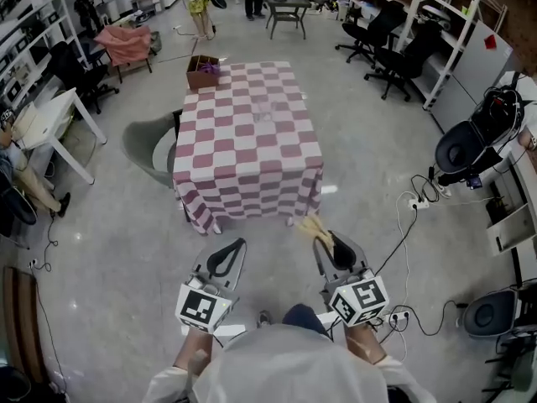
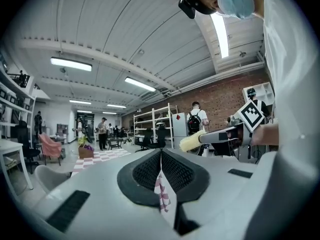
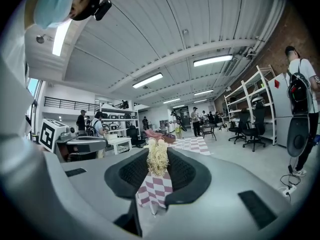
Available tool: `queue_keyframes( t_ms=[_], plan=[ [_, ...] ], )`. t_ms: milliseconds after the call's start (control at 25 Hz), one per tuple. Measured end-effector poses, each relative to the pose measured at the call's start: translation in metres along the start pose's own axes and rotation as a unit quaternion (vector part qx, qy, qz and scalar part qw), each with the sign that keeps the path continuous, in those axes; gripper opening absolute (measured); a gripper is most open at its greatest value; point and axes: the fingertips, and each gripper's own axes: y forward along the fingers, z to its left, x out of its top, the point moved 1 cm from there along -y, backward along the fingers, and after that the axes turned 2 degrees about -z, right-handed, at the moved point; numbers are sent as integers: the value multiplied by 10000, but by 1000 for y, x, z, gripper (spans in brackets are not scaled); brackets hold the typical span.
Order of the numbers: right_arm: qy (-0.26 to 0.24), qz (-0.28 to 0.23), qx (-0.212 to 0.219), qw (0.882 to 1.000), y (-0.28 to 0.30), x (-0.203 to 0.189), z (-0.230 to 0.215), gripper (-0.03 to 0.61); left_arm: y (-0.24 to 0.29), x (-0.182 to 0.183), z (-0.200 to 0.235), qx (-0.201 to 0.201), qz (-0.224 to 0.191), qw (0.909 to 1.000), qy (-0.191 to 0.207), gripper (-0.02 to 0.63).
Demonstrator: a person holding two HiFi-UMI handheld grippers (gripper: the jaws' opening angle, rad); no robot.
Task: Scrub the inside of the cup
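Nearest us, both hands are level and side by side, short of the table. The left gripper (image 1: 236, 248) has its jaws pressed together with nothing between them. On the right, the right gripper (image 1: 327, 240) is clamped on a yellow bristle brush (image 1: 315, 226), whose tuft sticks out past the tips toward the table. The right gripper view shows it plainly: brush (image 3: 157, 157) pinched between the dark pads.

Just beyond stands the table (image 1: 247, 162) in its red-and-white checked cloth, with a grey chair (image 1: 148, 147) at its left side. Near the table's middle sits a faint clear shape, likely the cup (image 1: 266, 110), though it is too small to be sure and well apart from both grippers. On the far left corner sits a cardboard box (image 1: 202, 72).
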Motion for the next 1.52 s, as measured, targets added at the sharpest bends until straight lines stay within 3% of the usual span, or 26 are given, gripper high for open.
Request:
queue_keyframes(
  t_ms=[280,520,1080,1520],
  plan=[
    [29,109,-180,9998,8,-3,-3,115,7,-9,12,-126,56,9998,-152,32],
    [140,107,-102,9998,34,0,-30,115,39,-8,30,1,158,9998,-106,32],
    [204,108,476,9986,122,12,-122,115,148,-2,68,523,114,9986,-38,32],
    [240,223,885,9955,160,7,-166,115,192,-17,72,828,285,9961,-90,32]
  ],
)
